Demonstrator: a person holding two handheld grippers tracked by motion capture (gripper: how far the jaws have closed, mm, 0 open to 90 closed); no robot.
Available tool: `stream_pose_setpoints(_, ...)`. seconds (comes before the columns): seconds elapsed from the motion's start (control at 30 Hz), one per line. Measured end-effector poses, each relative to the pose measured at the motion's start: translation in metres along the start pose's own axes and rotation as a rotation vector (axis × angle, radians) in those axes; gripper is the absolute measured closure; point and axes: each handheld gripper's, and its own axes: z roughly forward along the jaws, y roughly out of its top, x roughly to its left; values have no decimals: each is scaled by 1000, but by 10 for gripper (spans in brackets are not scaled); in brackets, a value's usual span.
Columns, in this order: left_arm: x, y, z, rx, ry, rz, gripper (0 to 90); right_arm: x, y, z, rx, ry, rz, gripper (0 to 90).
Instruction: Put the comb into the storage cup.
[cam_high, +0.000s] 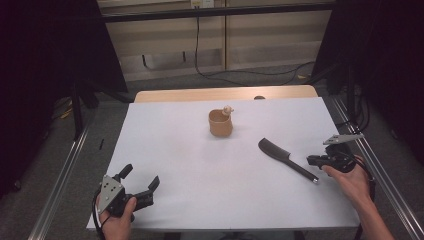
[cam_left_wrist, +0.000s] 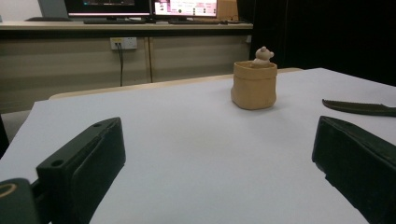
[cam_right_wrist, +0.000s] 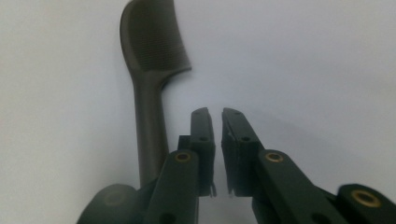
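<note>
A dark comb (cam_high: 287, 160) lies flat on the white table sheet (cam_high: 200, 165), right of centre, with its teeth end toward the middle. In the right gripper view the comb (cam_right_wrist: 149, 70) runs just left of my right gripper (cam_right_wrist: 214, 114). The jaws stand a narrow slit apart, with nothing between them. In the high view the right gripper (cam_high: 312, 160) sits at the comb's handle end. My left gripper (cam_high: 141, 176) rests near the front left edge, its jaws wide open and empty (cam_left_wrist: 217, 135). A tan cup (cam_high: 220, 125) with a small bear figure (cam_high: 228, 110) on its rim stands at the far middle.
The cup (cam_left_wrist: 254, 86) and its bear figure (cam_left_wrist: 264, 55) stand ahead of the left gripper, the comb's tip (cam_left_wrist: 359, 108) to their right. A wooden table edge (cam_high: 225, 93) shows beyond the sheet. Metal rails (cam_high: 65, 170) run along both sides.
</note>
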Motion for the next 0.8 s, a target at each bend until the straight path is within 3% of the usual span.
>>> stream_pose_setpoints(0.07, 0, 0, 0, 1, 0, -1, 28, 0, 0, -4, -45, -7, 8, 791)
stream_pose_setpoints(0.23, 0, 0, 2, 3, 0, 0, 28, 1, 5, -17, -139, -4, 20, 540)
stream_pose_setpoints(0.33, -1, 0, 3, 4, -4, 4, 28, 2, 6, -21, -163, -17, 34, 334)
stream_pose_setpoints(0.47, 0, 0, 3, 9, 1, 8, 28, 9, 9, -24, -183, -29, 42, 123)
stream_pose_setpoints(0.53, 0, -1, 3, 14, -3, 8, 28, 13, 11, -26, -183, 3, 45, 87)
stream_pose_setpoints(0.6, -1, -1, 3, 11, -3, 8, 28, 17, 11, -27, -186, 22, 12, 28)
stream_pose_setpoints(0.7, -1, 0, 3, 7, -3, 5, 28, 20, 11, -28, -192, 21, 7, 121)
stream_pose_setpoints(0.8, 0, 0, 3, 9, -1, 6, 28, 22, 12, -26, -170, 37, 8, 88)
